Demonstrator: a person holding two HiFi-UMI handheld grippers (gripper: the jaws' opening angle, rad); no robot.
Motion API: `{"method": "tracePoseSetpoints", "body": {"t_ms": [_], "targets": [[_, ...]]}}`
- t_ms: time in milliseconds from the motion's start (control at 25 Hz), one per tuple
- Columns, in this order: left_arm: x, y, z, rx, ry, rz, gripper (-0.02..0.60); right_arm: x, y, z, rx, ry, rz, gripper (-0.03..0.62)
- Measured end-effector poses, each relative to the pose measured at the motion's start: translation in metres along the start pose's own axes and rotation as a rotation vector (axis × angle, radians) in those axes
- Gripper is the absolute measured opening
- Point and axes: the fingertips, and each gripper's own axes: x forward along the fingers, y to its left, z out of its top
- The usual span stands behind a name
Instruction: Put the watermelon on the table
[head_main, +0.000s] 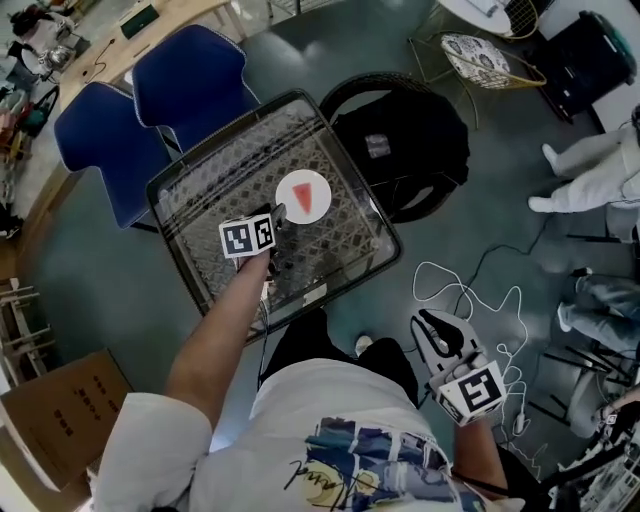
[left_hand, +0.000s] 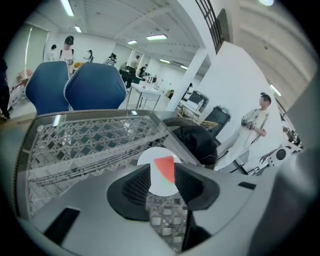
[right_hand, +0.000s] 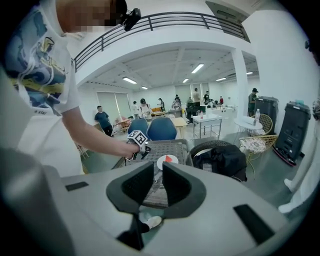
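Note:
A red watermelon slice (head_main: 304, 190) lies on a small white plate (head_main: 286, 206) on the wire-mesh table (head_main: 215, 170). My left gripper (head_main: 277, 216) hovers over the table just left of the plate, open, with nothing between its jaws. In the left gripper view the watermelon slice (left_hand: 166, 169) and plate (left_hand: 150, 159) show beyond the open left gripper (left_hand: 162, 186), apart from its pads. My right gripper (head_main: 429, 324) hangs low by my right side over the floor, away from the table. In the right gripper view the right gripper (right_hand: 159, 181) has a narrow empty gap between its jaws.
Two blue chairs (head_main: 190, 75) stand behind the table. A black bag (head_main: 405, 140) rests on a round chair to its right. A white cable (head_main: 470, 290) trails on the floor near my right gripper. A cardboard box (head_main: 60, 400) sits lower left; a person (head_main: 590, 170) stands far right.

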Motion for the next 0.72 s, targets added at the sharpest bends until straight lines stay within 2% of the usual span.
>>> {"method": "tracePoseSetpoints", "body": {"t_ms": [160,360,520,720], "targets": [[-0.063,-0.041,0.003,-0.003,-0.119,-0.127,0.010,-0.006,0.004,-0.001,-0.071,-0.039,0.065,0.058],[-0.157,-0.095,-0.025,0.031,-0.259,-0.208,0.009,-0.021,0.015,-0.018,-0.214,-0.072,0.203,0.058],[-0.219,-0.151,-0.089,0.092,-0.312,-0.204,0.009,-0.051,0.018,-0.051,-0.267,-0.085,0.275,0.054],[-0.286,-0.222,-0.166,0.224,-0.376,-0.105,0.009,-0.080,0.039,-0.080,-0.306,-0.088,0.401,0.042]]}}
